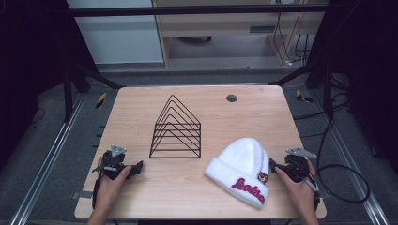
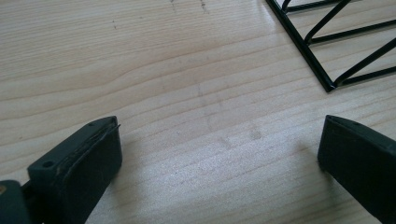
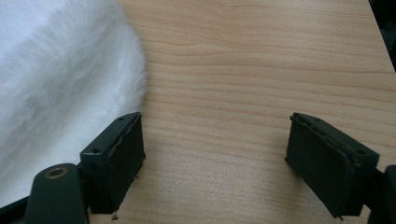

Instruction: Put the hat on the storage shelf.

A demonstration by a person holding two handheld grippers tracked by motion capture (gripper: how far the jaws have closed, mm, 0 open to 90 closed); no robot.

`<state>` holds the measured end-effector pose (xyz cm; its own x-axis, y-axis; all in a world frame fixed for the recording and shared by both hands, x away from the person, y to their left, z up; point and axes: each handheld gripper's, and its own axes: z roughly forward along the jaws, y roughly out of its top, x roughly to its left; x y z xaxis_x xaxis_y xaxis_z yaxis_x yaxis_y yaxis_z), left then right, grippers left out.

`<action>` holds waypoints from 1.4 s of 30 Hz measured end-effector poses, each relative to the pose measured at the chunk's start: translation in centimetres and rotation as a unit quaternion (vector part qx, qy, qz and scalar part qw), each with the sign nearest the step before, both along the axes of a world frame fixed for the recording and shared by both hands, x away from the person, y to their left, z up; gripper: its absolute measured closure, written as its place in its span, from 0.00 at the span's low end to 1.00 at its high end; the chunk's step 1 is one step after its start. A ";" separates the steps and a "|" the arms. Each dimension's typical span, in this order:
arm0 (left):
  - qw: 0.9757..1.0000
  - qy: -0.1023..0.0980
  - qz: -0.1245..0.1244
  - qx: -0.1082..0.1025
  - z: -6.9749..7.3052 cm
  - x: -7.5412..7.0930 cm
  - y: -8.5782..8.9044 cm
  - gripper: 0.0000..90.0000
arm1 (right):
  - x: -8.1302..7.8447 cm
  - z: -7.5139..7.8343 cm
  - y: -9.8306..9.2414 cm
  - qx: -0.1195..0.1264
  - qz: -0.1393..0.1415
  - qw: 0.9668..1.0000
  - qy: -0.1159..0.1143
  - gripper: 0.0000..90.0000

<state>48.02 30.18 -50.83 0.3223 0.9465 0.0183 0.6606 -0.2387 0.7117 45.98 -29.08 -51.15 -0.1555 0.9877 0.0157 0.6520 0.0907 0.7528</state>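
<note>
Just left of the right gripper's point(image 1: 277, 168) black fingers point(image 3: 114, 163) lies a fluffy white hat point(image 1: 241, 165); its folded cuff carries dark pink script lettering and a small red and dark patch. Between both pairs of fingers shows the table point(image 1: 141, 197), pale wood with fine wavy grain lines. Ahead and to the right of the left gripper's point(image 1: 136, 168) black fingers point(image 2: 88, 163) stands a black wire rack point(image 1: 176, 131). A small dark grey round cap point(image 1: 231, 98) sits in the table's far side.

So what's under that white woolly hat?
The white hat lies flat on the wooden table, its red-lettered cuff toward the person. Whether anything lies beneath or inside it cannot be seen; the fabric covers that.
</note>
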 end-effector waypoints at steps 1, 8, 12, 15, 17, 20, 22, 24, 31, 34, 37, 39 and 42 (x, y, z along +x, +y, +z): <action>1.000 0.000 0.000 0.000 0.0 0.0 0.0 0.00 | 0.1 0.0 0.0 -0.002 -0.002 1.000 -0.001 0.21; 1.000 0.000 -0.005 0.000 0.0 0.1 0.1 0.00 | 0.3 1.9 -0.1 0.001 0.017 1.000 0.001 0.25; 1.000 0.001 -0.005 0.000 0.0 0.1 0.1 0.00 | 1.3 3.7 0.6 -0.013 0.056 0.998 0.019 0.26; 1.000 0.001 -0.006 0.000 0.0 0.4 0.2 0.00 | 3.0 6.0 1.8 -0.012 0.103 0.994 0.029 0.23; 1.000 0.000 -0.006 0.001 0.0 0.4 0.2 0.00 | 4.0 6.9 2.3 -0.015 0.125 0.991 0.037 0.21; 1.000 0.000 -0.006 0.001 0.0 0.4 0.2 0.00 | 5.5 8.1 2.8 -0.010 0.152 0.987 0.050 0.24; 1.000 0.000 -0.006 0.001 0.0 0.4 0.2 0.00 | 6.5 8.6 3.1 -0.014 0.158 0.986 0.060 0.31; 1.000 0.000 -0.006 0.001 0.0 0.4 0.2 0.00 | 7.4 8.9 3.7 -0.018 0.164 0.983 0.077 0.37; 1.000 0.000 -0.005 0.001 0.0 0.4 0.1 0.00 | 9.4 7.9 5.7 -0.025 0.182 0.977 0.112 0.49; 1.000 0.000 -0.004 0.001 0.0 0.4 0.1 0.00 | 10.0 6.5 6.3 -0.035 0.185 0.973 0.134 0.51; 1.000 0.000 -0.002 0.001 0.0 0.4 0.1 0.00 | 10.0 5.6 6.3 -0.033 0.183 0.972 0.146 0.50; 1.000 0.000 -0.002 0.001 0.0 0.4 0.1 0.00 | 10.0 5.1 6.3 -0.031 0.184 0.970 0.155 0.50; 1.000 0.001 -0.003 0.001 0.0 0.4 0.1 0.00 | 10.3 4.8 6.5 -0.043 0.182 0.969 0.164 0.49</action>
<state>48.39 30.27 -50.81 0.3270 0.9448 0.0205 0.6603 -0.2440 0.7103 56.25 -22.57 -46.38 -0.4934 0.8687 0.0434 0.7681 0.4118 0.4904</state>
